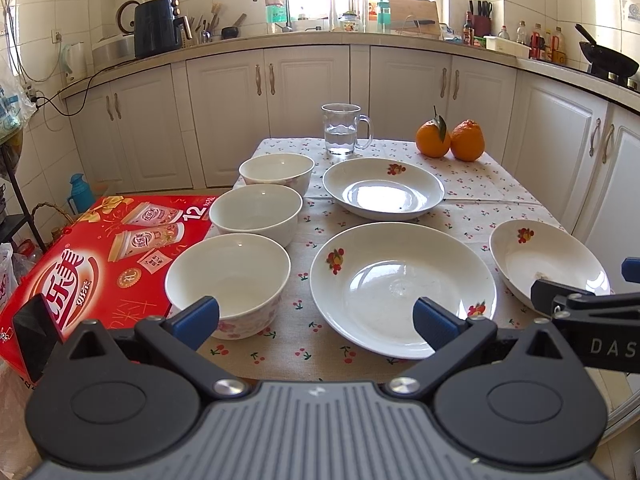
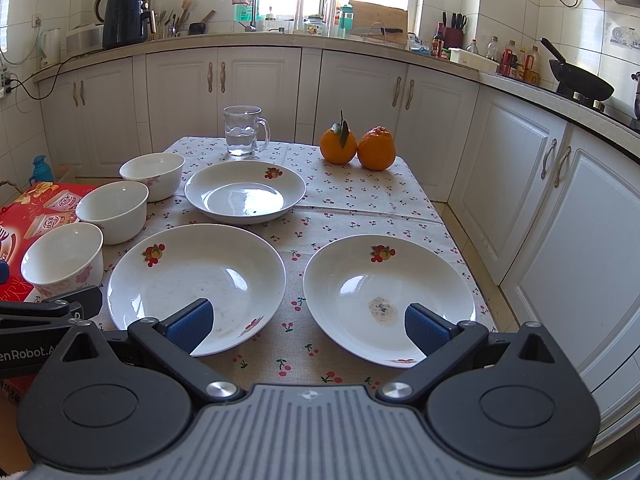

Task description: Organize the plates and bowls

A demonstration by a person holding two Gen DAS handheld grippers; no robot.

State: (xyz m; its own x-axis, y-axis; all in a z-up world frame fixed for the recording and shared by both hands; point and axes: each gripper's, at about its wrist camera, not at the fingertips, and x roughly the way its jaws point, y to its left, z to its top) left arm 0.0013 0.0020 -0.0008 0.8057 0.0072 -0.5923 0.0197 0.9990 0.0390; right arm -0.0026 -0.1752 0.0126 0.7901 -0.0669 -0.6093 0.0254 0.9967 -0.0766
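Observation:
Three white bowls stand in a row along the table's left side: near bowl (image 1: 228, 276) (image 2: 64, 258), middle bowl (image 1: 256, 210) (image 2: 113, 208), far bowl (image 1: 277, 170) (image 2: 153, 172). Three white plates with fruit prints lie on the cloth: near centre plate (image 1: 402, 286) (image 2: 196, 280), far plate (image 1: 383, 190) (image 2: 245, 190), and right plate (image 1: 548, 258) (image 2: 388, 296) with a dirty spot. My left gripper (image 1: 316, 320) is open and empty, above the table's near edge between the near bowl and centre plate. My right gripper (image 2: 308, 326) is open and empty between the centre and right plates.
A glass mug of water (image 1: 342, 129) (image 2: 242, 130) and two oranges (image 1: 450, 138) (image 2: 358, 146) stand at the table's far end. A red carton (image 1: 96, 256) (image 2: 24, 216) lies beside the table's left edge. White cabinets (image 2: 520, 184) run behind and to the right.

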